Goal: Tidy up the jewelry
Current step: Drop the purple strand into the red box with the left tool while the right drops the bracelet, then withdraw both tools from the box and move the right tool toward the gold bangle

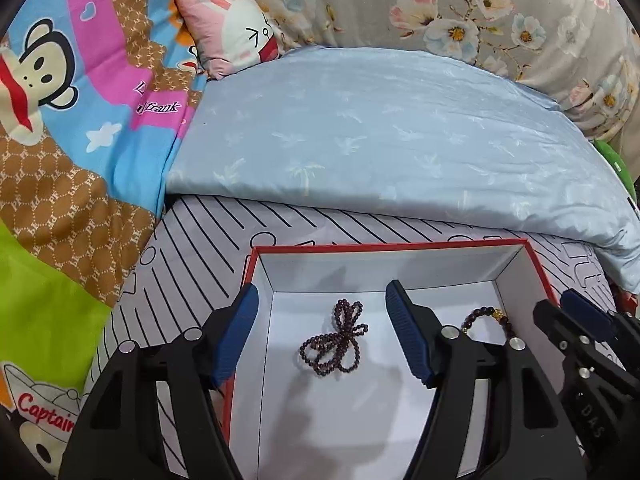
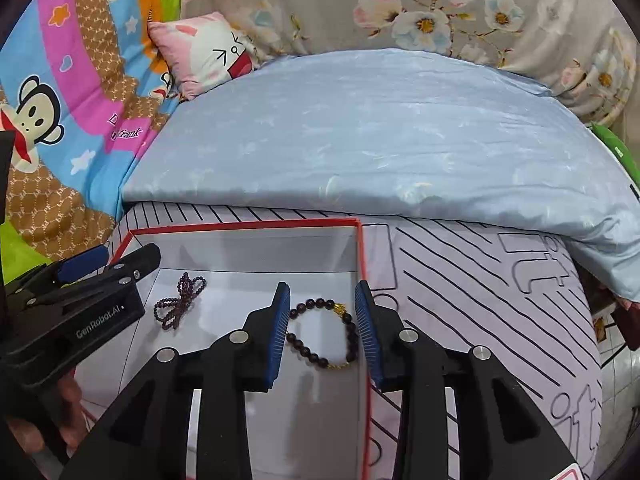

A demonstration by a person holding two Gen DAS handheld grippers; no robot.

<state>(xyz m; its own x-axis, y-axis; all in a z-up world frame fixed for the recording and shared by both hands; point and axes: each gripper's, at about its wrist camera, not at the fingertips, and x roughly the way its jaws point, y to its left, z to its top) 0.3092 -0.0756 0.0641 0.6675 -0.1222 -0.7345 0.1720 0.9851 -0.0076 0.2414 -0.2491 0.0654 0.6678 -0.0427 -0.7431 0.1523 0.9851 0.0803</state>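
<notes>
A white box with a red rim (image 1: 384, 245) is seen resting on a striped bed sheet (image 2: 480, 280), in front of a pale blue pillow (image 1: 400, 140). Inside the box, a tangled strand of small dark beads (image 1: 334, 340) lies on the floor, framed by the left tongs (image 1: 322, 336), which are spread wide apart above it. Just beside it, near the box's right wall, a dark beaded bracelet with gold accents (image 2: 324, 334) is flanked by the right tongs (image 2: 322, 332), held apart and not clamped.

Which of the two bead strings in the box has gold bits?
The big-beaded bracelet, lying as an open ring between the right claw fingers; the small-beaded strand is tangled, all purple.
</notes>
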